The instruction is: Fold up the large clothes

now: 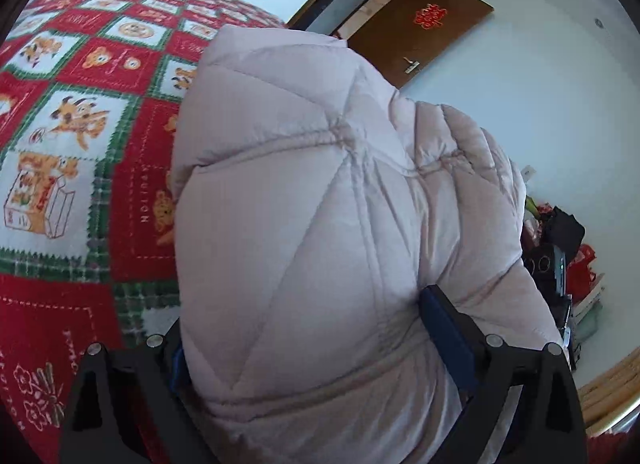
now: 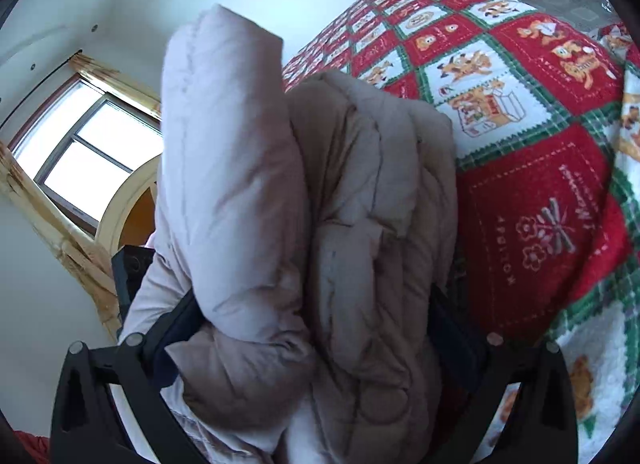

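I am looking along my left gripper (image 1: pixel 316 328) and seeing its jaws standing wide with a thick fold of the pale lilac quilted puffer jacket (image 1: pixel 312 192) bulging up between them. The blue pads (image 1: pixel 444 328) are pressing into the padded cloth on both sides, so the left gripper is clamping the bundle rather than hanging free. The jacket is filling the middle of this view, rising above the red, green and white patchwork blanket (image 1: pixel 80 124) with cartoon animal squares that is covering the bed on the left. Behind the jacket a brown wooden door (image 1: pixel 420 36) with a red paper ornament is showing against the white wall, and at the right edge some dark and red clutter (image 1: pixel 560 248) is sitting just beyond the jacket's side.

From my right gripper (image 2: pixel 312 324) the jaws are spread as wide as they go, and the jacket (image 2: pixel 360 204) is bunching thickly between them. The cloth is touching the inner faces of both fingers, yet I cannot tell whether the pads are truly pinching it or only standing around it. One padded roll, which looks like a sleeve (image 2: pixel 224 136), is sticking upward on the left of the bundle. The same patchwork blanket (image 2: pixel 540 104) is spreading out on the right, and a bright window (image 2: pixel 92 144) with yellowish curtains is glowing on the left
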Demonstrator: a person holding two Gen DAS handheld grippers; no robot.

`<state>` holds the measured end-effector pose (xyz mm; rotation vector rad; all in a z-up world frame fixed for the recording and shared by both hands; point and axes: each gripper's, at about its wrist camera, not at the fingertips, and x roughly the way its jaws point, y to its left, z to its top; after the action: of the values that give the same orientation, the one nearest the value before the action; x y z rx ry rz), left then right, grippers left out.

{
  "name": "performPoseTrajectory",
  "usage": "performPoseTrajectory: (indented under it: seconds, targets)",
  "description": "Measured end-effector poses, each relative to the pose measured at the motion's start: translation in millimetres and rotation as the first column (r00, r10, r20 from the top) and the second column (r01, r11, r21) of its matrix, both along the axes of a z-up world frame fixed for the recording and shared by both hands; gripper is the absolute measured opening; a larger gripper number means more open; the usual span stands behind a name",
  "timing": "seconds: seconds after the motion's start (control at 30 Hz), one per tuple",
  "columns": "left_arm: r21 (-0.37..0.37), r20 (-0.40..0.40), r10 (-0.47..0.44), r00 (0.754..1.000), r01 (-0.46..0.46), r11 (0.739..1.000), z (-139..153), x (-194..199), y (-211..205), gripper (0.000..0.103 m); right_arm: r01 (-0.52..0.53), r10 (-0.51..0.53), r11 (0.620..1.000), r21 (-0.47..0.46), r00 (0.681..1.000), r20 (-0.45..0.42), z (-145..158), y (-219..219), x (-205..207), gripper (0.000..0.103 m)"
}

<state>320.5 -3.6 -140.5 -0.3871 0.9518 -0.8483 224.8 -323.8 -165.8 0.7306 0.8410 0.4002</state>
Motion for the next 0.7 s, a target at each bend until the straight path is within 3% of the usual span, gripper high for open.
performPoseTrajectory:
  seconds: [0.07, 0.17, 0.27, 0.4, 0.57, 0.7]
  targets:
    - [0.002, 0.04, 0.001, 0.999, -0.001, 1.0, 7.6, -11.2, 1.4, 0.083, -0.01, 0.01, 0.999, 0.034, 1.0, 0.01, 4.3, 4.0, -8.4, 0.085]
    - [-0.001, 0.073, 0.003, 0.997, -0.003, 1.0, 19.0, -31.6, 5.0, 0.074, -0.003, 0.001, 0.998, 0.059, 1.0, 0.03, 14.5, 10.6, -31.2, 0.069]
    - [-0.048, 0.096, 0.005, 0.995, -0.001, 0.999, 31.7, -59.1, 11.7, 0.069, -0.003, -0.005, 0.994, 0.108, 0.997, 0.077, 26.2, 12.9, -58.7, 0.06]
    - [-0.112, 0.15, -0.009, 0.989, 0.026, 0.993, 58.2, -94.1, 18.8, 0.069, -0.032, 0.001, 0.982, 0.188, 0.986, 0.164, 50.0, 20.8, -94.6, 0.057]
    - [-0.168, 0.235, -0.017, 0.972, 0.057, 0.984, 102.5, -113.5, 14.9, 0.069, -0.03, -0.011, 0.99, 0.14, 0.958, 0.286, 109.7, 29.0, -133.1, 0.056]
    - [-0.196, 0.28, -0.031, 0.959, 0.088, 0.977, 122.4, -124.8, 11.5, 0.069, -0.018, -0.03, 0.99, 0.139, 0.941, 0.338, 130.6, 24.7, -157.6, 0.056]
